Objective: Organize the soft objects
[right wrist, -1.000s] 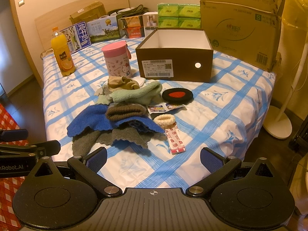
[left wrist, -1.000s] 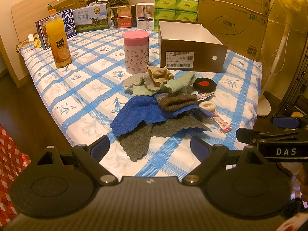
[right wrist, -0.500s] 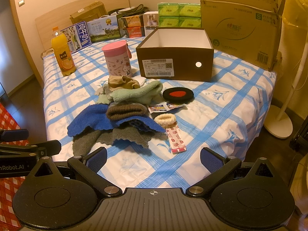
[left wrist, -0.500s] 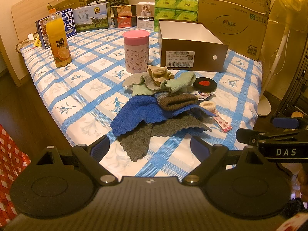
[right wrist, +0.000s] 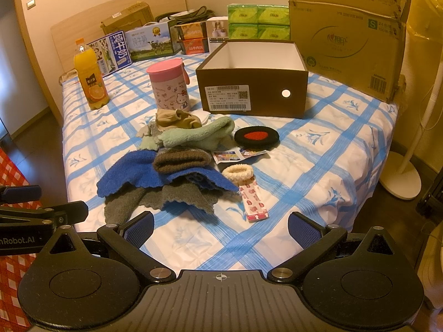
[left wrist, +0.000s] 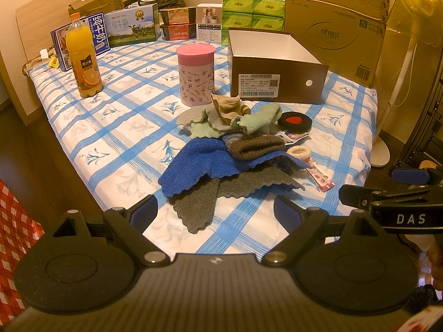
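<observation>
A heap of soft items lies mid-bed: a blue cloth (left wrist: pixel 199 163) (right wrist: pixel 133 174) over a grey cloth (left wrist: pixel 199 202) (right wrist: pixel 177 196), a brown knitted piece (left wrist: pixel 257 145) (right wrist: pixel 180 159), a pale green cloth (left wrist: pixel 257 119) (right wrist: pixel 199 135) and a tan sock (left wrist: pixel 229 108) (right wrist: pixel 177 119). A cream hair tie (right wrist: pixel 238 172) and a black-and-red round pad (right wrist: pixel 256 136) lie beside it. An open brown box (left wrist: pixel 277 83) (right wrist: pixel 252 91) stands behind. My left gripper (left wrist: pixel 216 211) and right gripper (right wrist: pixel 221 225) hover open near the bed's front edge, holding nothing.
A pink lidded cup (left wrist: pixel 196 74), an orange juice bottle (left wrist: pixel 83 58), milk cartons and green tissue packs (left wrist: pixel 253 13) stand toward the back. A big cardboard box (right wrist: pixel 346 33) sits at the right. A fan stand (right wrist: pixel 401 177) is off the bed's right side.
</observation>
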### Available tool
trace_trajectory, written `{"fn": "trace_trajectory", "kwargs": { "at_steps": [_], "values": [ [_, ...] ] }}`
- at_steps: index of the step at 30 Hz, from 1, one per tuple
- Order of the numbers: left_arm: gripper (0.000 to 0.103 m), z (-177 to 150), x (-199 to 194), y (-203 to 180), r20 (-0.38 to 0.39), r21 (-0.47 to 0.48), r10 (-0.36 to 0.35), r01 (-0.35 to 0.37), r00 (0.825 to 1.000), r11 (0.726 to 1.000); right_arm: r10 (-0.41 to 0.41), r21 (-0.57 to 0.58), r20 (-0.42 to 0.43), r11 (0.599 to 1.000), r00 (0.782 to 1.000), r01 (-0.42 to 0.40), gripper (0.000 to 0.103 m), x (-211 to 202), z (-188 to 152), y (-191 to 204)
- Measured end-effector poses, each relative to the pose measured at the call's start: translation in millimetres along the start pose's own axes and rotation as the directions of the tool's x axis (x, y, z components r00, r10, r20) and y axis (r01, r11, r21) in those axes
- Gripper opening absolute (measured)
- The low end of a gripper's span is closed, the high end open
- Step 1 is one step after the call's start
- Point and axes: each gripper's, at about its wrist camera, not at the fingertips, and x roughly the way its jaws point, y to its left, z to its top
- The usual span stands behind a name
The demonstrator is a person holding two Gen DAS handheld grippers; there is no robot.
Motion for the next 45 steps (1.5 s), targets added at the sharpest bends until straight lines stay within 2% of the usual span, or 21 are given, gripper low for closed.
{"fn": "trace_trajectory", "kwargs": {
  "at_steps": [26,31,45],
  "values": [
    [0.090,0,0,0,-0.003,0.000,0.001,-0.001,1.000,1.000,0.002,0.005,-0.003,1.000,1.000,-0.002,0.103,0,2,-9],
    [0.090,0,0,0,-0.001,-0.001,0.004,-0.004,1.000,1.000,0.008,0.008,-0.001,1.000,1.000,-0.008,0.103,6,-1,1],
    [0.088,-7,30,11,0.004,-0.014,-0.010,0.010,1.000,1.000,0.066,0.020,0.094,0.997,0.993,-0.068,0.101,18,-2,-18]
  ]
}}
